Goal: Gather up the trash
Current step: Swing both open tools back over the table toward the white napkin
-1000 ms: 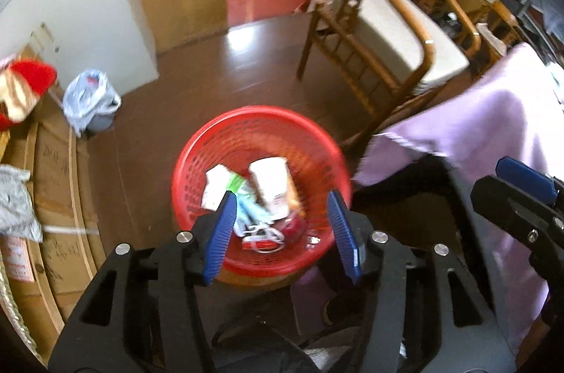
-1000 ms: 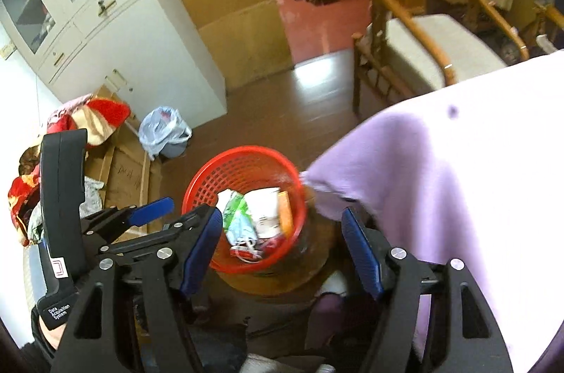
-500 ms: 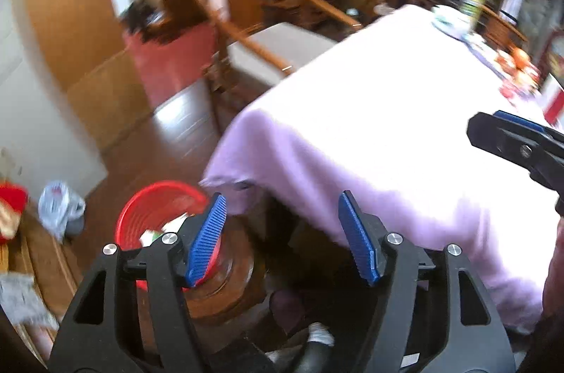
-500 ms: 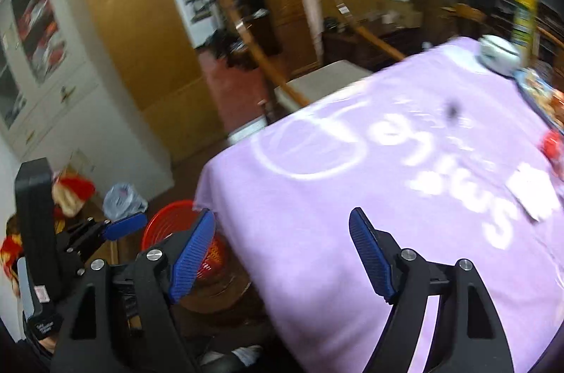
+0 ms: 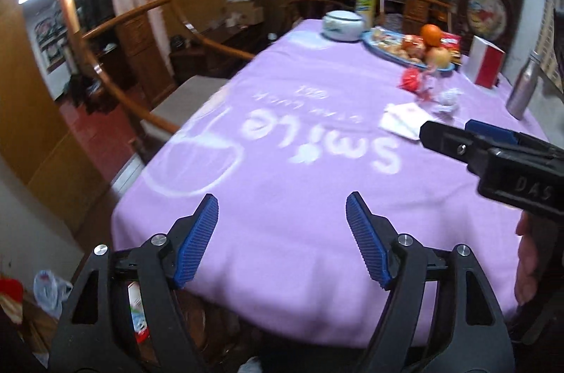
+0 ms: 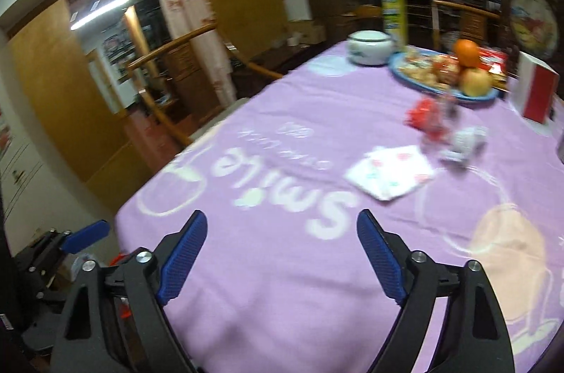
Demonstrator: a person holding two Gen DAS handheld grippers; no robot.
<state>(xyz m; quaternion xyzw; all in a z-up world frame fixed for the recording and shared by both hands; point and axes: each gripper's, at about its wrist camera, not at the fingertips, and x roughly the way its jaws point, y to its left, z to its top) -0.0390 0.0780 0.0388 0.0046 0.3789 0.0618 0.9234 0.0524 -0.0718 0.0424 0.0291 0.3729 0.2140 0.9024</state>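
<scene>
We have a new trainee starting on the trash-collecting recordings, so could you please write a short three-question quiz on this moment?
1. True or false: the left gripper is shut on a piece of trash.
2. Which lies nearest the right gripper on the purple tablecloth? A) white napkin B) crumpled paper ball C) red wrapper
3. Fill in: the orange sits on the blue ____.

Key:
1. False; its jaws stand open and empty.
2. A
3. plate
</scene>
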